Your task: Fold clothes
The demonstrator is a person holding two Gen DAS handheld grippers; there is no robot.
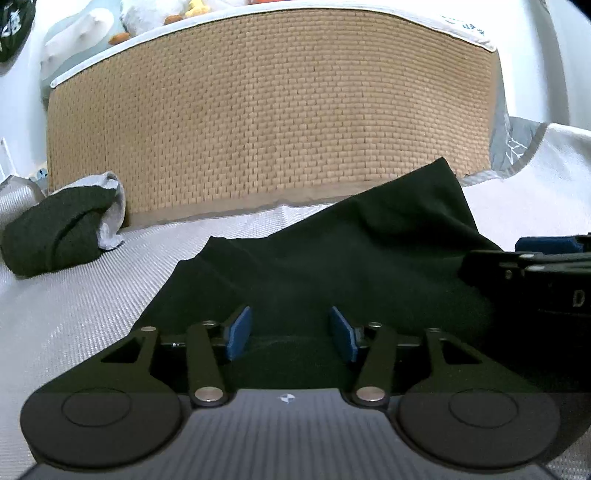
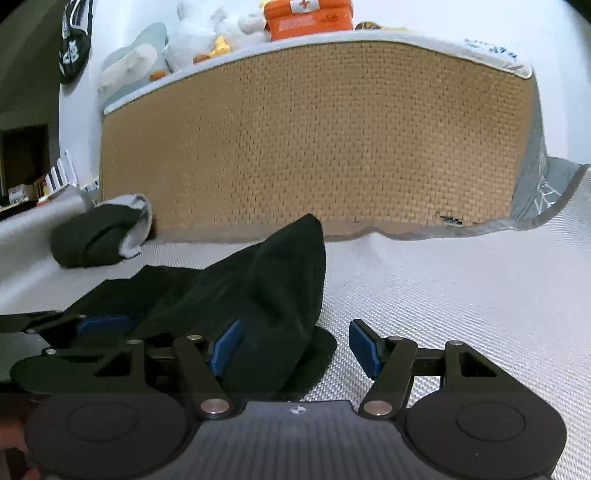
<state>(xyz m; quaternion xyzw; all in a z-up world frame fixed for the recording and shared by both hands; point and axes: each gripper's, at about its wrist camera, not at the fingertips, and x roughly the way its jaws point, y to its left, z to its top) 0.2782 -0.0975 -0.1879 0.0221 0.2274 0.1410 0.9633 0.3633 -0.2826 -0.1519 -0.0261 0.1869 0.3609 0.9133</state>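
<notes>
A black garment [image 1: 332, 266] lies crumpled on the pale woven bed surface [image 1: 74, 314], with one corner peaked up toward the tan panel. My left gripper [image 1: 291, 332] hovers over its near edge, blue pads apart, cloth lying under and between them without being pinched. In the right wrist view the same black garment [image 2: 258, 295] fills the left half. My right gripper [image 2: 295, 347] is open at its right edge: the left pad [image 2: 225, 347] sits against the cloth and the right pad [image 2: 364, 347] is over bare surface. Each gripper shows at the edge of the other's view.
A tan woven panel [image 1: 273, 118] stands upright just behind the garment. A rolled dark and grey garment [image 1: 62, 236] lies at its left foot. Plush toys [image 2: 207, 33] and an orange first-aid box [image 2: 306, 14] sit on top. Bare bed surface [image 2: 461, 295] stretches to the right.
</notes>
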